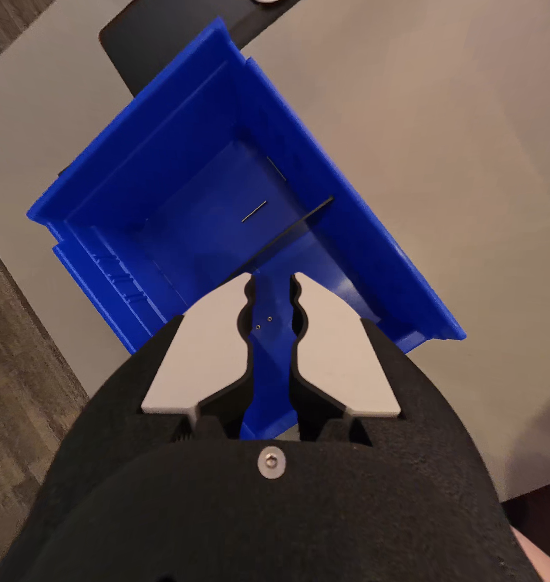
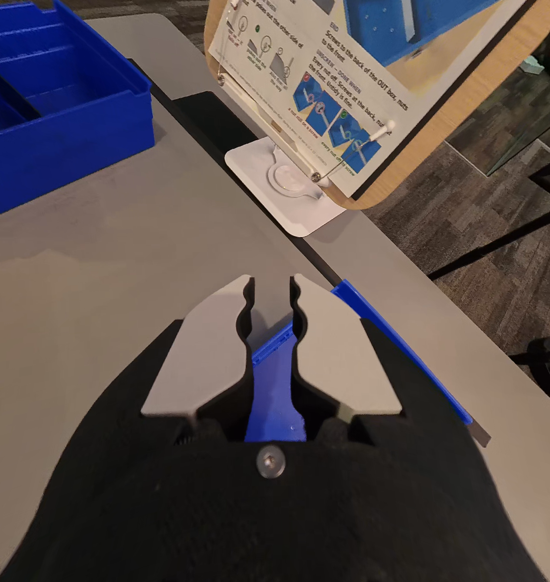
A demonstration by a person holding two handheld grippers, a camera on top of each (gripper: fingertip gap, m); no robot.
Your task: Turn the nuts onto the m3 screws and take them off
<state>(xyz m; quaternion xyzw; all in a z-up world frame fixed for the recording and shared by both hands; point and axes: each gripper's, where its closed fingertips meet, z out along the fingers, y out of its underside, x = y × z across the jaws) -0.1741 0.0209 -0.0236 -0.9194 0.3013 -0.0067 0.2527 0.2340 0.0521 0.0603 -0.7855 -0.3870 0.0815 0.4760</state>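
In the left wrist view the left gripper [image 1: 271, 277] hangs over a blue bin [image 1: 160, 176] on a grey table [image 1: 425, 126], its jaws apart and holding nothing; two small nuts [image 1: 263, 323] lie on the bin floor in the near compartment, just below the fingertips, and two thin screws [image 1: 254, 211] lie behind the dark divider [image 1: 298, 225], so I judge the step is picking up a nut, which calls for a careful descent and a fine pinch. In the right wrist view the right gripper [image 2: 271, 277] is also released and empty above another blue bin [image 2: 276, 406] at the table edge, with a further blue bin [image 2: 62, 119] far left, an instruction sheet [image 2: 314, 78] on a white stand [image 2: 286, 201], and dark carpet [image 2: 440, 226] beyond.
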